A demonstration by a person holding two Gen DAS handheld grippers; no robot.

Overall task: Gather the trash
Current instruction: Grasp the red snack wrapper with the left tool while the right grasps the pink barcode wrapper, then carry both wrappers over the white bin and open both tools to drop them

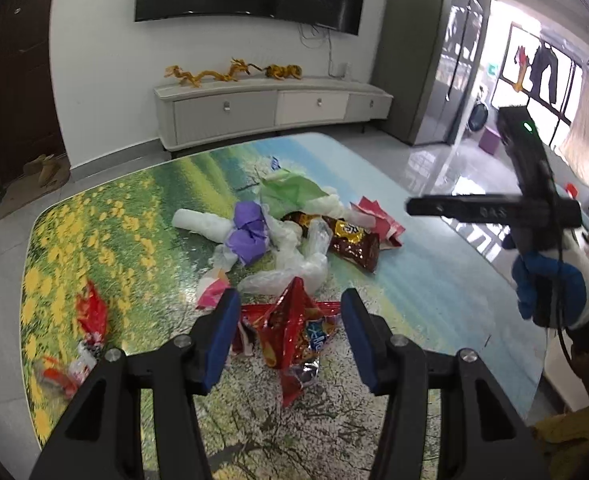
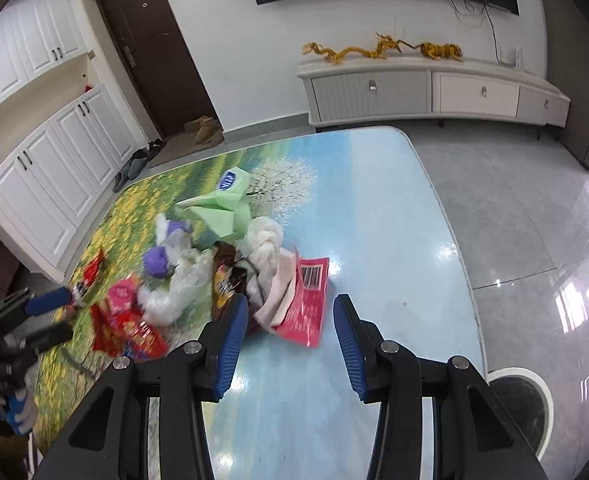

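Observation:
A heap of trash lies on the picture-printed table: a red snack wrapper, clear plastic bags, purple paper, a green bag, a brown snack bag and a pink packet. My left gripper is open, its blue pads on either side of the red snack wrapper, which stands up between them. My right gripper is open and empty, just short of the pink packet. In the left wrist view the right gripper hovers above the table's right side.
More red wrappers lie at the table's left edge. A round white-rimmed bin stands on the floor right of the table. A TV cabinet lines the far wall, and white cupboards the left wall.

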